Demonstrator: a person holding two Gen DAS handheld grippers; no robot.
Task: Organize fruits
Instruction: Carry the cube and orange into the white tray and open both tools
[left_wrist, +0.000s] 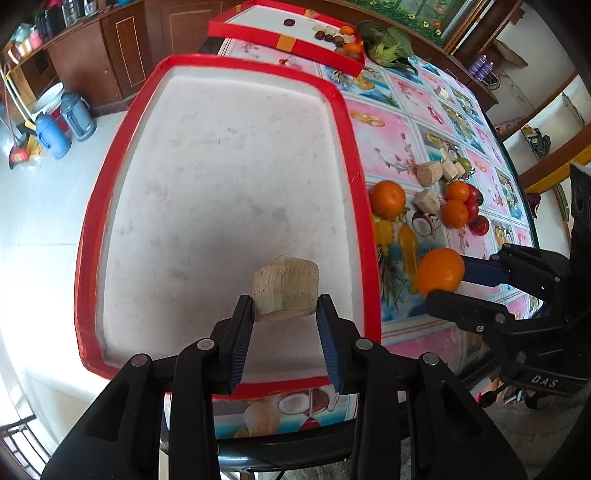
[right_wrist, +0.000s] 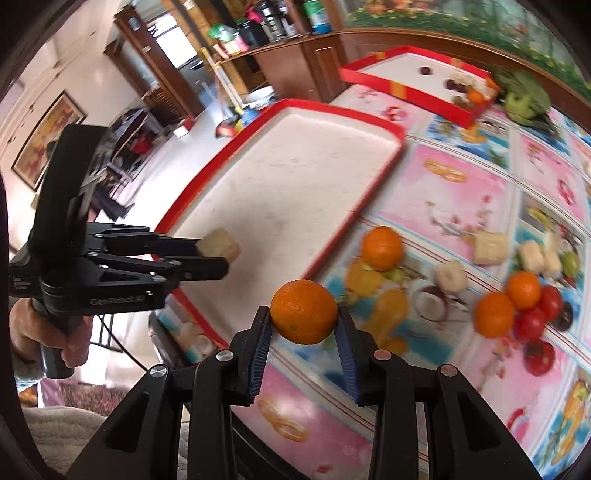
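My left gripper (left_wrist: 284, 301) clamps a pale fibrous chunk (left_wrist: 285, 291) above the near end of the red-rimmed white tray (left_wrist: 354, 155), while my right gripper (right_wrist: 303, 319) pinches an orange (right_wrist: 303, 311) over the table (right_wrist: 461, 177), just off the tray's near right corner. Further along that tray edge I see loose oranges (left_wrist: 387, 199), pale chunks (left_wrist: 429, 173) and tomatoes (left_wrist: 479, 225); a second red tray (left_wrist: 258, 35) sits at the far end.

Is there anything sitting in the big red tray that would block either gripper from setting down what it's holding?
Nothing visible does. The near tray shows a bare white floor. The left gripper holds a beige chunk over it; the right gripper holds an orange over the tablecloth beside its red rim.
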